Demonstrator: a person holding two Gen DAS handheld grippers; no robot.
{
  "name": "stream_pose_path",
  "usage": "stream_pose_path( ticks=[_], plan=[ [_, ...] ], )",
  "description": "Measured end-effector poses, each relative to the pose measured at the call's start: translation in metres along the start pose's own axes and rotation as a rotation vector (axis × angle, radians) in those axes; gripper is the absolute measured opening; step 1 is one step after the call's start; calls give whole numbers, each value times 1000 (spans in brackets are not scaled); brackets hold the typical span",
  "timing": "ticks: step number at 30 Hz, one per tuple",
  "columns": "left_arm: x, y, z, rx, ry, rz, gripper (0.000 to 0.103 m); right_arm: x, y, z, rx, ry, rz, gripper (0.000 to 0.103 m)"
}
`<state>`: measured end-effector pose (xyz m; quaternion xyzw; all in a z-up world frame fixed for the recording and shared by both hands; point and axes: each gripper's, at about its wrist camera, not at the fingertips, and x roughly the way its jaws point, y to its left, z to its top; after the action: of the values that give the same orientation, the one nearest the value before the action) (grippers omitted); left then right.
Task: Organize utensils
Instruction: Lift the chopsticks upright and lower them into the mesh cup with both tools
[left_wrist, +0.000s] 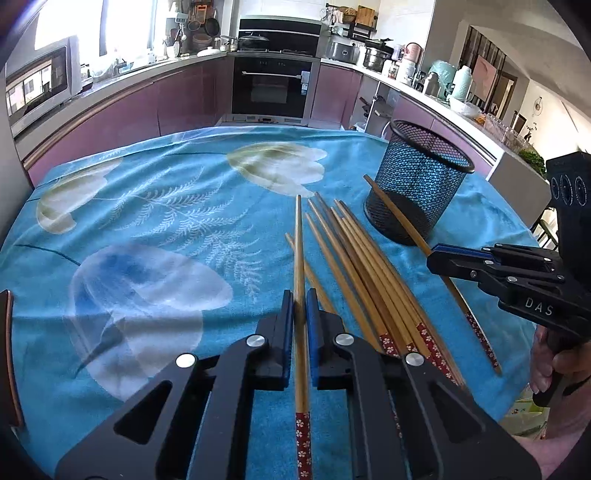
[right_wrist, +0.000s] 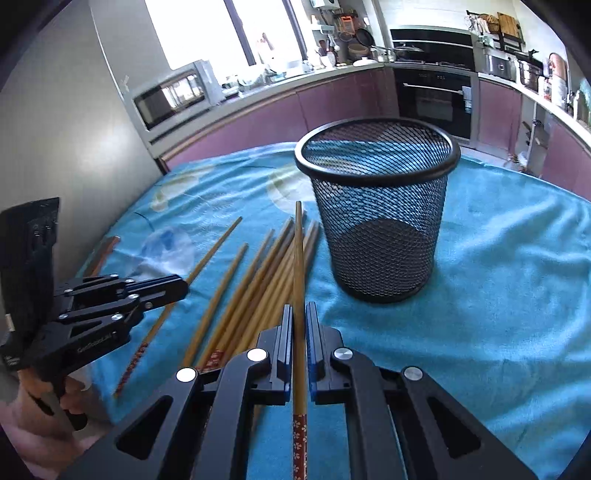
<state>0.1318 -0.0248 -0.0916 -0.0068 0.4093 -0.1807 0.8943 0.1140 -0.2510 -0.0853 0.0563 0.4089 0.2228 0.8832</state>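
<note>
Both claws pinching a chopstick each

Our left gripper is clamped on a bamboo chopstick with red floral end; our right gripper grips another one, low over the table. Loose bamboo chopsticks lie fanned on the blue floral cloth, just beside the upright black wire-mesh cup.

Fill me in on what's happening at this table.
A person is sorting chopsticks with a handheld gripper in each hand. The left gripper is shut on one chopstick, and the right gripper is shut on another chopstick. The remaining chopsticks lie in a loose pile on the blue tablecloth. The black mesh cup beside them is upright and empty.
</note>
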Motion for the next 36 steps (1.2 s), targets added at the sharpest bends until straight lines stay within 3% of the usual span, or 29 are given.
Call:
stream_pose_path(
  ticks=[6, 13, 27, 36],
  plan=[
    [-34, -5, 18, 13, -69, -87, 8, -32, 2, 13, 0, -91, 72, 6],
    [-81, -13, 43, 28, -184, -183, 8, -62, 3, 29, -14, -204, 90, 6],
    [-132, -45, 118, 40, -381, -260, 7, -104, -12, 86, -42, -352, 86, 6],
    [-136, -80, 165, 75, -407, -277, 7, -117, -27, 116, -28, -411, 45, 6]
  ],
)
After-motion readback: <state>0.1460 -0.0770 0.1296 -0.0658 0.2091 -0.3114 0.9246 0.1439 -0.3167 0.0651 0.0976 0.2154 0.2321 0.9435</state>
